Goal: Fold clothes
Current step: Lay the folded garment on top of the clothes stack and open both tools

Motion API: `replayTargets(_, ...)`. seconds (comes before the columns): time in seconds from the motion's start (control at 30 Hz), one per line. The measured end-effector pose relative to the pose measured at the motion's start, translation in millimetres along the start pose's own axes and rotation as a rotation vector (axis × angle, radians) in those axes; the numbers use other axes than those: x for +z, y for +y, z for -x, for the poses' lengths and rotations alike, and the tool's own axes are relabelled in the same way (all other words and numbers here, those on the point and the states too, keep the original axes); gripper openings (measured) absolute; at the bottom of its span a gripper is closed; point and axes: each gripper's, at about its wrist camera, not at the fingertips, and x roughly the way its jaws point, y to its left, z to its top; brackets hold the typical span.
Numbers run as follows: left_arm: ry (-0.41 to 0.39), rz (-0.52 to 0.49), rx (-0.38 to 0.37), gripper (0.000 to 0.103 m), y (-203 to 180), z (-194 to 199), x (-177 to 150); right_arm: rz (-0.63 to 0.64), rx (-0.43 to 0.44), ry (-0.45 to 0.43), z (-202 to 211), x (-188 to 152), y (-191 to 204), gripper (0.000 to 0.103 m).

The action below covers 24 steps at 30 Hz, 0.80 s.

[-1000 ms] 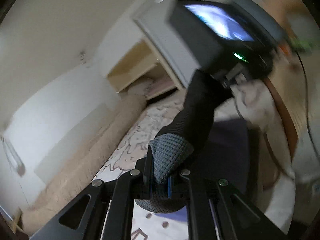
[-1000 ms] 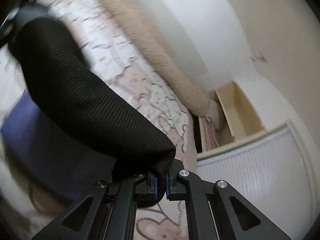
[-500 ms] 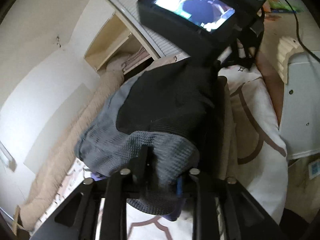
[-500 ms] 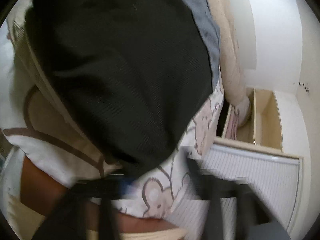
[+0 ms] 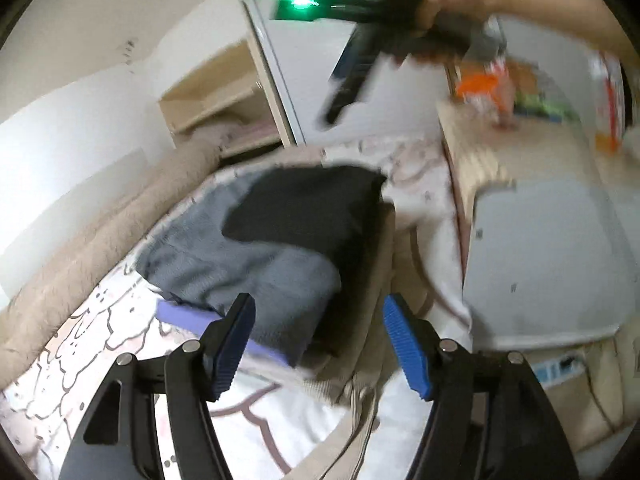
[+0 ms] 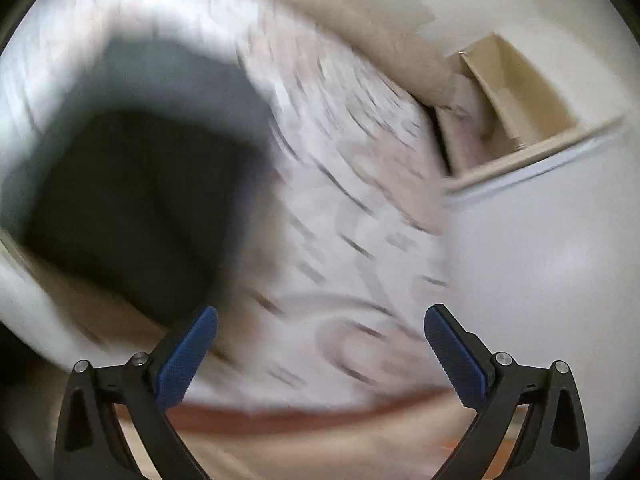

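A folded black and grey garment [image 5: 280,232] lies on top of a stack of folded clothes on the bed, with a purple garment [image 5: 188,316] showing beneath it. My left gripper [image 5: 318,344] is open just in front of the stack, nothing between its blue pads. The right gripper [image 5: 352,76] hangs in the air above the bed, held by a person's hand [image 5: 432,8]. In the blurred right wrist view, the right gripper [image 6: 320,352] is open and empty, with the dark garment [image 6: 132,208] to its left.
The bed has a cartoon-print sheet [image 5: 80,344] and a beige plush bolster [image 5: 100,236] along the wall. A white and tan garment [image 5: 416,264] lies right of the stack. A grey-white cabinet top [image 5: 540,248], a cluttered wooden shelf [image 5: 532,128] and an open wall cupboard [image 5: 216,96] surround it.
Both grippers have let go of the black and grey garment, which now rests on the stack. The left gripper has drawn back; the right gripper has swung up and away.
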Motion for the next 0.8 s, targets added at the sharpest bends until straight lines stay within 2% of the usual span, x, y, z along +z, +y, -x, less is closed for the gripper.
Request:
replayTargets(0.07,-0.097,0.016,0.060,0.067,1,2,9,-0.136,0.201,-0.110,15,30,1,0.099)
replayTargets(0.1,-0.147,0.024,0.091,0.067,1,3,14,-0.181,0.282,-0.146,16,47,6,0.091)
replayTargets(0.13,-0.196,0.032,0.122,0.073,2,3,18,-0.202,0.334,-0.155,12,64,14,0.088)
replayTargets(0.2,-0.179,0.032,0.114,0.083,0,-10,16,-0.227,0.382,-0.131,-1,94,33,0.087)
replayTargets(0.3,-0.145,0.032,0.098,0.083,-2,-30,10,-0.234,0.378,-0.052,-23,117,67,0.087)
replayTargets(0.43,-0.099,0.031,0.077,0.083,-5,-57,4,-0.298,0.314,0.066,-64,145,84,0.088)
replayTargets(0.53,-0.064,0.028,0.056,0.083,-10,-73,-5,-0.269,0.347,0.133,-86,154,94,0.088)
replayTargets(0.57,-0.056,0.023,0.053,0.083,-13,-77,-10,-0.273,0.356,0.159,-97,156,95,0.089)
replayTargets(0.63,-0.050,0.021,0.056,0.083,-18,-79,-19,-0.280,0.374,0.210,-118,161,97,0.099)
replayTargets(0.67,-0.047,0.025,0.056,0.083,-18,-81,-20,-0.285,0.382,0.223,-124,161,97,0.103)
replayTargets(0.8,-0.046,0.062,0.031,0.083,-10,-73,-21,-0.312,0.413,0.227,-133,161,95,0.103)
